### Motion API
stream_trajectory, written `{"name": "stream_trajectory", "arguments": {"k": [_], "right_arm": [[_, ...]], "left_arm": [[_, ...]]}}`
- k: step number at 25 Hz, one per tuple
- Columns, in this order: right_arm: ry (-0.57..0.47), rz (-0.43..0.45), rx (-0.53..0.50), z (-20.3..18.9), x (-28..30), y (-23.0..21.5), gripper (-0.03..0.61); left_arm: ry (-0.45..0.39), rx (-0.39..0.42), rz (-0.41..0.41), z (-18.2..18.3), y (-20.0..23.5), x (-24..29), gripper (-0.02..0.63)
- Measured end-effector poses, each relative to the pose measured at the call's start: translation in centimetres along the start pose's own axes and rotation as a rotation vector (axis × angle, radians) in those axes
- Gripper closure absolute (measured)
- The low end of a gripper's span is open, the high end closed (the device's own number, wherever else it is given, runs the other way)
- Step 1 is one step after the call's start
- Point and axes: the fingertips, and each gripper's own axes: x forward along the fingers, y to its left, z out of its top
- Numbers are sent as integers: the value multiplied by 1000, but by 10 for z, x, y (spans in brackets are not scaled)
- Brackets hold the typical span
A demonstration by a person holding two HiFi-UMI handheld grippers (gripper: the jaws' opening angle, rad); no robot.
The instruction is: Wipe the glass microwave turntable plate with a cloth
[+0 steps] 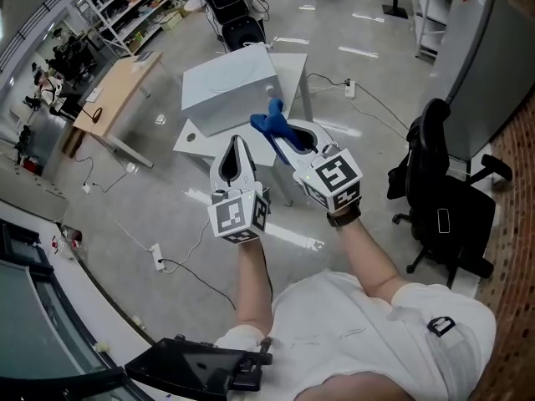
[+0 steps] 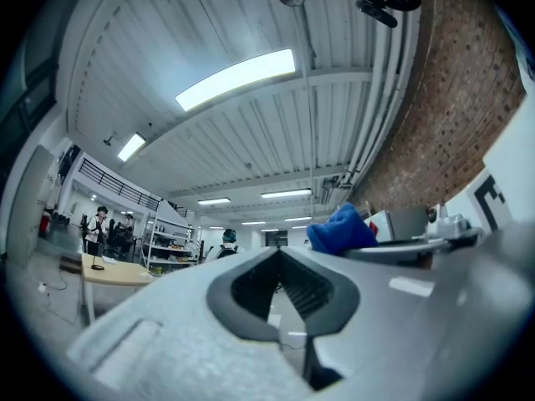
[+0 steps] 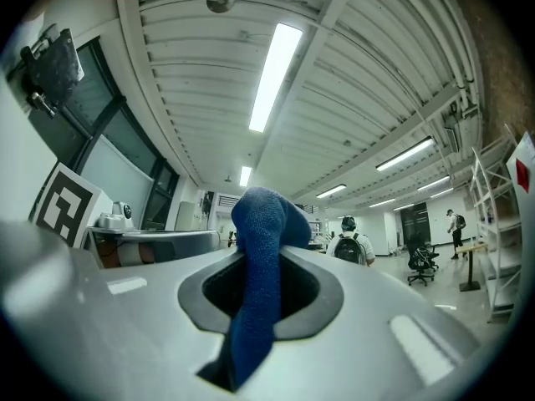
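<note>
— Head view, centre frame: right gripper (image 1: 291, 138) clamped on a blue cloth (image 1: 270, 122), left gripper (image 1: 236, 144) just beside it, both angled up and away. Wiping yet?

— Doesn't look so. Seems to be the step ahead of wiping: cloth in hand, touching no surface. Can't find the glass turntable plate in any view; might sit inside the white microwave (image 1: 226, 86) on the white table (image 1: 191, 136) at upper centre, but can't tell.

— Left jaws?

— Closed tip to tip on nothing, going by the left gripper view. Only a diamond-shaped opening behind the tips, ringed by dark lining (image 2: 217, 299).

— And the cloth itself?

— Soft, nubbly, terry or microfibre by the look; bunched into a rounded lump above the right jaws, with a tail trailing down between them. Smooth matte grey shells on both grippers.

— Next move?

— Probably calls for finding the plate first, opening the left jaws to steady its rim, then laying the cloth flat on the glass. Slick, rigid, round: likely to slide or spin unless braced.
</note>
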Motion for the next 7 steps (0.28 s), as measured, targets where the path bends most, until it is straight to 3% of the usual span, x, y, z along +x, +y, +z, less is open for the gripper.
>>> {"name": "stream_trajectory", "arguments": {"k": [7], "right_arm": [[-73,-67,-59,9,4,9,518]], "left_arm": [[-26,33,-22,12,14,-13,610]]}}
